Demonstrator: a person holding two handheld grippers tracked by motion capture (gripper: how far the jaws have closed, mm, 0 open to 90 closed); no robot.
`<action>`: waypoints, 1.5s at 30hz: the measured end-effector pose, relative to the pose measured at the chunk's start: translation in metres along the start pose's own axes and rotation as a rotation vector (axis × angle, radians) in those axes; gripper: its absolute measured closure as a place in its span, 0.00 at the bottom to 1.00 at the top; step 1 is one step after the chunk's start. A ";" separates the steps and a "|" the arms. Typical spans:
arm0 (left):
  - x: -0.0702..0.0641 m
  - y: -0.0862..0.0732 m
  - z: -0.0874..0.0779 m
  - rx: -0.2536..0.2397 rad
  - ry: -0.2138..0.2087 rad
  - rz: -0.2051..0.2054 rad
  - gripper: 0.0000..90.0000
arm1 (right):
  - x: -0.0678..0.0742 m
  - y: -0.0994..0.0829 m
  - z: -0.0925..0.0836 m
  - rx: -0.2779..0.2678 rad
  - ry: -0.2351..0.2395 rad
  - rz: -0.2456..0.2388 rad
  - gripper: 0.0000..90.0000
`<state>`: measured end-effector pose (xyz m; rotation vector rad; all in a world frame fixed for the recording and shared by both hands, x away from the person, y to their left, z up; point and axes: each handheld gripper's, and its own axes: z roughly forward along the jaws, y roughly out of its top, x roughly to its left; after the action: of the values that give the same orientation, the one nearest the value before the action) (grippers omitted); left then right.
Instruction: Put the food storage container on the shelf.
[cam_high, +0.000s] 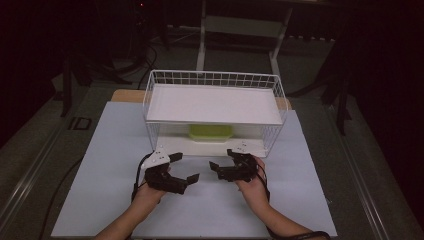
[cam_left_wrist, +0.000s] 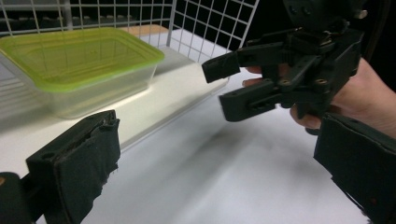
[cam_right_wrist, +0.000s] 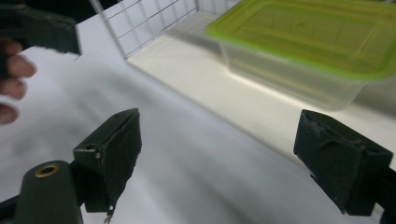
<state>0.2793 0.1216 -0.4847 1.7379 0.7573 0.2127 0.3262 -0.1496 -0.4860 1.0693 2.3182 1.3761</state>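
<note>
A clear plastic container with a lime-green lid (cam_high: 210, 132) sits on the lower shelf of a white wire rack (cam_high: 215, 80). It is also close up in the left gripper view (cam_left_wrist: 79, 60) and the right gripper view (cam_right_wrist: 317, 42). My left gripper (cam_high: 186, 166) rests just in front of the rack's lower left side, jaws open and empty (cam_left_wrist: 219, 168). My right gripper (cam_high: 221, 158) is in front of the rack's middle, a short way from the container. It is open too, with nothing between its pads (cam_right_wrist: 224, 154). The left gripper view shows the right gripper (cam_left_wrist: 226, 83) with its jaws apart.
The rack has a flat white upper shelf (cam_high: 215, 102) above the container and wire sides. It stands at the far side of a pale blue-white mat (cam_high: 100, 175) on the table. Dark floor, cables and stand legs lie beyond the table.
</note>
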 end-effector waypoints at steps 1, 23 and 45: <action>0.000 0.000 0.000 0.000 0.000 0.000 0.01 | 0.000 0.000 0.000 0.000 0.000 0.000 0.17; -0.015 -0.014 -0.024 0.057 -0.051 -0.008 0.01 | 0.002 -0.025 -0.059 0.018 0.018 -0.016 0.17; -0.015 -0.030 -0.023 0.078 -0.044 0.025 0.01 | -0.011 -0.055 -0.076 0.037 -0.008 -0.016 0.17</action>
<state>0.2452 0.1349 -0.5015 1.8209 0.7205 0.1625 0.2674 -0.2234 -0.4933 1.0626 2.3502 1.3256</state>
